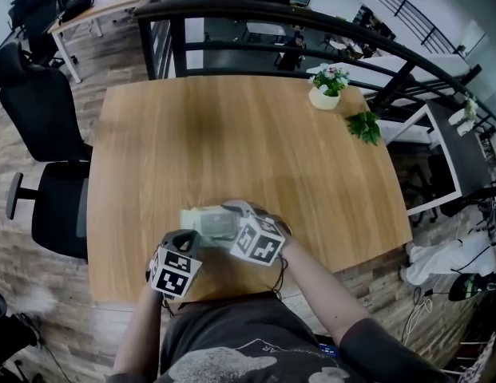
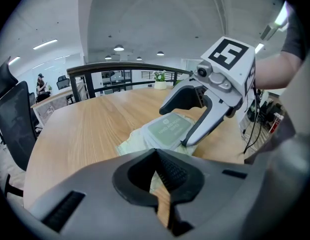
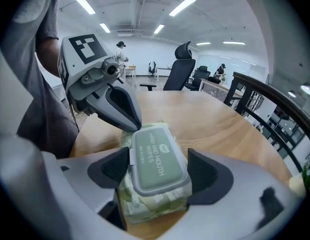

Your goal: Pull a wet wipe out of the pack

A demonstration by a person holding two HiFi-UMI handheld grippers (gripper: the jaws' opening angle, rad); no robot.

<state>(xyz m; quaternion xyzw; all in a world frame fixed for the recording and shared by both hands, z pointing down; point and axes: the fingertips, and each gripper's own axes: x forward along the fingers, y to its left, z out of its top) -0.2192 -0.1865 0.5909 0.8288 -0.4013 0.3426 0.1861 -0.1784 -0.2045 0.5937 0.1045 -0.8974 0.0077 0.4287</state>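
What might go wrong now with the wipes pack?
The lid is shut, so nothing can come out yet. The right tongs stand open around the whole pack; closing might squash it instead of lifting the lid. The pack lies near the edge of the table, so a tug could drag it off.

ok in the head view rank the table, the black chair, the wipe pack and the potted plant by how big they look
1. table
2. black chair
3. wipe pack and potted plant: these look about alike. The pack is partly hidden and nearer the camera, so I won't rank them.
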